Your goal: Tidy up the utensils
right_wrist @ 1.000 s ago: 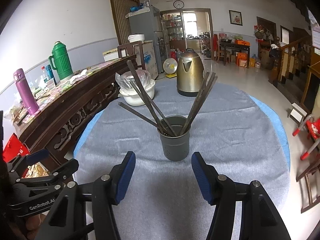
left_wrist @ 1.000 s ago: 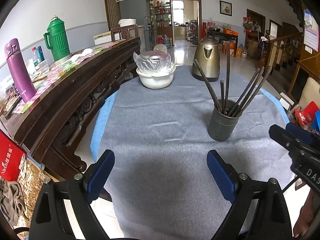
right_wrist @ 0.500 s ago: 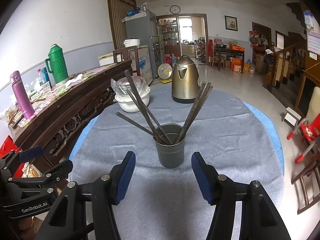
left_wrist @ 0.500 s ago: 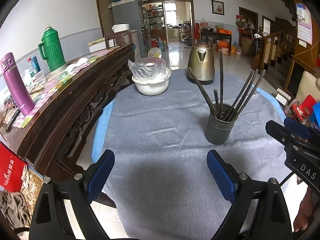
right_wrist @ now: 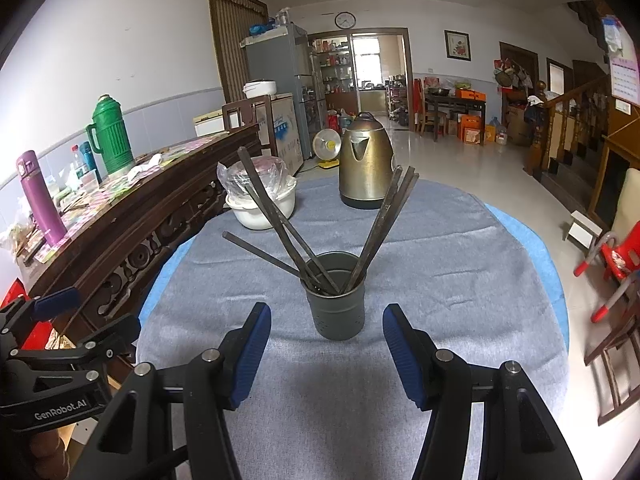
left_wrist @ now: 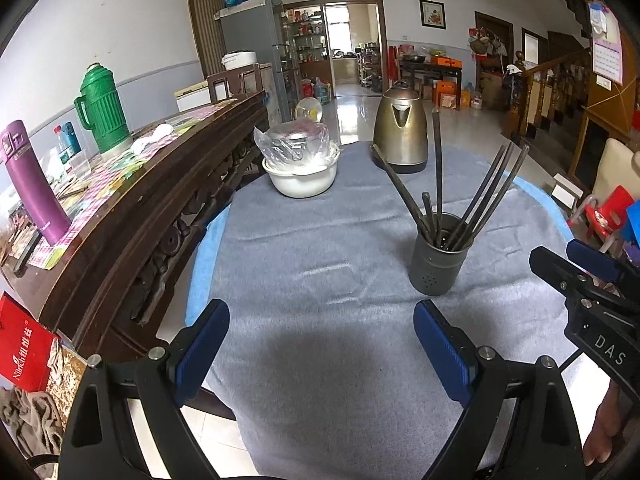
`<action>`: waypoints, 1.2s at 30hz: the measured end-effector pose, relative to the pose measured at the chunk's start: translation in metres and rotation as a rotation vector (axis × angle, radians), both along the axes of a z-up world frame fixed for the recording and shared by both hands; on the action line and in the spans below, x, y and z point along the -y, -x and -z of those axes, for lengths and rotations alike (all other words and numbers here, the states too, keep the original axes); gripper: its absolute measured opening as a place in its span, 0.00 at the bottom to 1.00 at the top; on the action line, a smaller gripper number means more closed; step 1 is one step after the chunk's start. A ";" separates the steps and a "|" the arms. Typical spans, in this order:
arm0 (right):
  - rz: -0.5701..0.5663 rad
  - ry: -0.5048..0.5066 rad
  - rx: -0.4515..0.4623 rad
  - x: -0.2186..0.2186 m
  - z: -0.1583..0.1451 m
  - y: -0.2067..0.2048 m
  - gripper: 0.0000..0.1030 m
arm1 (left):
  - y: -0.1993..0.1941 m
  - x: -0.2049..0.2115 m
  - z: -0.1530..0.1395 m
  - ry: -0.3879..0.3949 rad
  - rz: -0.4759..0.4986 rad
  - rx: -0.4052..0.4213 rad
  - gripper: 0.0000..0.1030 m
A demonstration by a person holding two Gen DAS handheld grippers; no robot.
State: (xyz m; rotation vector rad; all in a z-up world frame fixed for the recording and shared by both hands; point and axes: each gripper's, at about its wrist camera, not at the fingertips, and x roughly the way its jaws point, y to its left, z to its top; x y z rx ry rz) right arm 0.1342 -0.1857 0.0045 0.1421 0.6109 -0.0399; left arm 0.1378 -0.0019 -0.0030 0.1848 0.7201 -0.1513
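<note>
- Nearest the lens, the left tool [left_wrist: 322, 344] is seen with its blue-padded jaws spread wide and nothing between them, held above the near edge of the bench [left_wrist: 320, 420].
- The right tool [right_wrist: 327, 350] is likewise shown parted and empty, its jaws standing to either side of, but short of, the grey utensil holder [right_wrist: 339, 312].
- The bench is covered by a grey cloth [right_wrist: 440, 248], under which a blue cloth [right_wrist: 548, 256] is left showing along the rim.
- The utensil holder is set upright on the grey cloth toward the near middle of the bench; dark chopsticks [right_wrist: 384, 224] are fanned out of it, some leaning left, some right.
- Farther back, a white bowl [left_wrist: 302, 178] with a clear plastic bag [left_wrist: 294, 144] bunched over it is placed on the left, and a brass-coloured kettle [right_wrist: 366, 160] on the right, well apart from the holder.
- Along the left, a dark carved wooden sideboard [left_wrist: 160, 208] is lined with a purple flask [left_wrist: 34, 184], a green thermos [left_wrist: 102, 108] and scattered papers.
- Beyond the bench, a glossy tiled floor [right_wrist: 460, 168] is seen running to an open doorway [right_wrist: 376, 72], with a wall clock [right_wrist: 345, 20] above it and a grey refrigerator [right_wrist: 280, 76] to its left.
- At the right, a wooden stair rail [right_wrist: 568, 120] and a red child's chair [right_wrist: 616, 256] are visible.
</note>
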 end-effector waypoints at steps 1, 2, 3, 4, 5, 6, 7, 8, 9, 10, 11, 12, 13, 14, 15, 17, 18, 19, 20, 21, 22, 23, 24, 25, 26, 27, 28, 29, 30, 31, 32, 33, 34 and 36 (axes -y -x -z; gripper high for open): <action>0.000 -0.001 0.002 0.001 -0.001 0.001 0.61 | 0.000 0.000 -0.001 0.000 0.000 0.002 0.91; 0.000 -0.003 0.004 0.001 -0.001 0.001 0.61 | 0.000 0.000 -0.002 -0.001 -0.001 0.004 0.91; 0.000 -0.005 0.006 0.001 -0.002 0.001 0.61 | 0.000 0.001 -0.004 -0.001 -0.002 0.006 0.91; -0.001 -0.006 0.009 0.001 -0.003 0.002 0.61 | 0.000 0.001 -0.005 0.000 -0.002 0.008 0.91; -0.002 -0.007 0.012 0.002 -0.003 0.002 0.61 | 0.001 0.001 -0.007 0.000 -0.002 0.011 0.91; -0.003 -0.006 0.014 0.002 -0.004 0.002 0.61 | 0.001 0.002 -0.008 -0.002 -0.003 0.014 0.91; -0.004 -0.006 0.016 0.002 -0.005 0.003 0.61 | 0.001 0.002 -0.010 -0.003 -0.005 0.017 0.91; -0.005 -0.007 0.017 0.001 -0.005 0.003 0.61 | 0.002 0.002 -0.011 -0.003 -0.005 0.018 0.91; -0.007 -0.010 0.018 0.002 -0.006 0.003 0.61 | 0.002 0.002 -0.011 -0.004 -0.005 0.019 0.91; -0.008 -0.011 0.020 0.002 -0.006 0.004 0.61 | 0.002 0.003 -0.013 -0.005 -0.007 0.022 0.91; -0.008 -0.012 0.021 0.002 -0.006 0.004 0.61 | 0.003 0.003 -0.014 -0.006 -0.008 0.024 0.91; -0.009 -0.014 0.021 0.002 -0.007 0.005 0.61 | 0.003 0.003 -0.015 -0.006 -0.009 0.025 0.91; -0.010 -0.015 0.021 0.003 -0.007 0.005 0.61 | 0.003 0.003 -0.016 -0.005 -0.010 0.027 0.91; -0.011 -0.017 0.024 0.003 -0.008 0.006 0.61 | 0.004 0.003 -0.017 -0.005 -0.012 0.030 0.91; -0.013 -0.015 0.027 0.002 -0.008 0.007 0.61 | 0.005 0.003 -0.018 -0.003 -0.015 0.033 0.91; -0.016 -0.013 0.033 0.002 -0.011 0.009 0.61 | 0.007 0.003 -0.021 0.000 -0.016 0.040 0.91; -0.018 -0.011 0.035 0.001 -0.012 0.009 0.61 | 0.008 0.003 -0.022 -0.001 -0.018 0.044 0.91; -0.020 -0.009 0.038 0.001 -0.013 0.011 0.61 | 0.008 0.002 -0.023 0.000 -0.018 0.045 0.91; -0.022 -0.008 0.041 0.000 -0.014 0.012 0.61 | 0.009 0.003 -0.024 0.001 -0.017 0.047 0.91; -0.023 -0.008 0.044 0.000 -0.014 0.013 0.61 | 0.011 0.003 -0.024 0.002 -0.017 0.050 0.91; -0.025 -0.007 0.046 0.000 -0.015 0.014 0.61 | 0.011 0.002 -0.025 0.002 -0.017 0.052 0.91; -0.026 -0.005 0.048 -0.001 -0.016 0.014 0.61 | 0.012 0.002 -0.026 0.002 -0.016 0.054 0.91; -0.027 -0.004 0.050 -0.002 -0.016 0.016 0.61 | 0.014 0.002 -0.026 0.002 -0.016 0.057 0.91; -0.028 -0.004 0.051 -0.002 -0.017 0.016 0.61 | 0.015 0.002 -0.027 0.002 -0.016 0.058 0.91; -0.029 -0.004 0.052 -0.003 -0.017 0.018 0.61 | 0.016 0.003 -0.027 0.002 -0.016 0.060 0.91; -0.030 -0.003 0.054 -0.003 -0.018 0.018 0.61 | 0.017 0.002 -0.028 0.003 -0.015 0.062 0.91; -0.030 -0.002 0.055 -0.003 -0.018 0.019 0.61 | 0.019 0.002 -0.029 0.004 -0.016 0.065 0.91; -0.031 -0.001 0.056 -0.003 -0.018 0.021 0.61 | 0.020 0.002 -0.029 0.005 -0.017 0.067 0.91; -0.033 0.002 0.057 -0.004 -0.018 0.022 0.61 | 0.021 0.002 -0.029 0.007 -0.016 0.067 0.91; -0.035 0.005 0.057 -0.005 -0.019 0.023 0.61 | 0.022 0.003 -0.030 0.009 -0.016 0.067 0.91; -0.037 0.007 0.058 -0.005 -0.019 0.023 0.61 | 0.023 0.002 -0.030 0.010 -0.016 0.067 0.91; -0.039 0.010 0.059 -0.005 -0.019 0.024 0.61 | 0.023 0.002 -0.030 0.009 -0.016 0.068 0.91; -0.040 0.011 0.060 -0.005 -0.020 0.024 0.61 | 0.023 0.002 -0.030 0.009 -0.016 0.068 0.91; -0.041 0.014 0.061 -0.006 -0.020 0.023 0.61 | 0.024 0.002 -0.030 0.011 -0.017 0.068 0.91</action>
